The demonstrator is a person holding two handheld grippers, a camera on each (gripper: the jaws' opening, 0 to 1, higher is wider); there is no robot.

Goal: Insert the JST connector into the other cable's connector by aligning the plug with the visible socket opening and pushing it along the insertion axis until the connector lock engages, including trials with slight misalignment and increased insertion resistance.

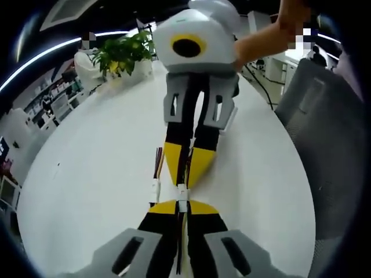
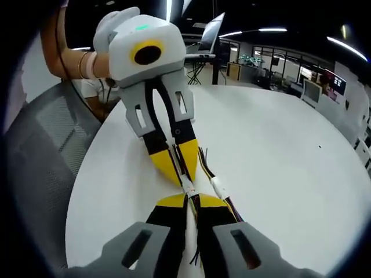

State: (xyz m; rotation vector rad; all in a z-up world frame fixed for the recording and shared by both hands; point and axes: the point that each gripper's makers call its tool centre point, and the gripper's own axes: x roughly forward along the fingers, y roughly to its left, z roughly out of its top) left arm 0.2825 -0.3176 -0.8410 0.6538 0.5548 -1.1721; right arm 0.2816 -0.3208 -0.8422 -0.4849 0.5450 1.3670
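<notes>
In the left gripper view, the left gripper is rising from the bottom edge, its black and yellow jaws pressed together on a thin cable that is running down between them. The right gripper is reaching in from the top of that view, tips pointing down toward the left one, and its jaws are likewise closing on a cable. The two sets of yellow tips are nearly meeting, and the small white connector is sitting right between them, just above the white table. Whether the plug is fully seated in the socket cannot be told. A spare white connector with dark and reddish wires is lying on the table just to the left of the tips. A potted plant is standing at the far edge of the table, and a grey mesh chair is showing at the right.

In the right gripper view, the right gripper is coming up from the bottom with its jaws clamped on its cable, and the left gripper is slanting in from the upper left, held by a hand wearing a bracelet. The white connector is sitting between the facing tips. The spare connector is lying just to the right of them, its wires trailing under the right jaw. The chair is standing at the left beside the table.
</notes>
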